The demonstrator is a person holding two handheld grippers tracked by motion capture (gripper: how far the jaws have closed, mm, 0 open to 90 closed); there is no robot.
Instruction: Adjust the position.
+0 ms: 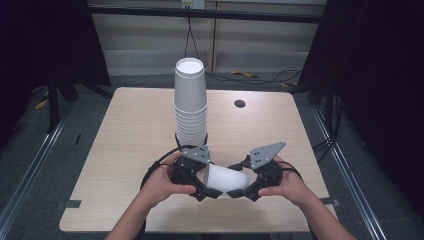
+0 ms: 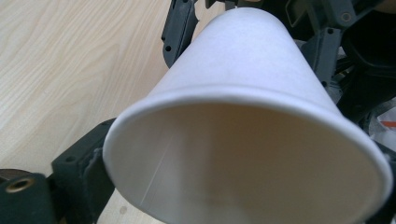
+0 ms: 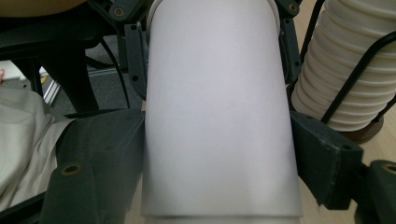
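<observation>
A single white paper cup (image 1: pixel 227 179) lies on its side just above the table's near edge, held between both grippers. My left gripper (image 1: pixel 207 185) is shut on the cup's wide end. In the left gripper view the open mouth (image 2: pixel 243 163) faces the camera, and one finger (image 2: pixel 79 172) presses at the rim. My right gripper (image 1: pixel 245 188) is shut on the narrow end, where its fingers (image 3: pixel 98 158) squeeze the cup (image 3: pixel 219 116) from both sides. A tall stack of white paper cups (image 1: pixel 190 105) stands upright at the table's centre, just behind the grippers.
The stack (image 3: pixel 345 79) sits in a black wire holder (image 3: pixel 359 74). The wooden table (image 1: pixel 125 150) has a round black hole (image 1: pixel 240 104) at the back right. Dark frame posts and cables stand on the floor around the table.
</observation>
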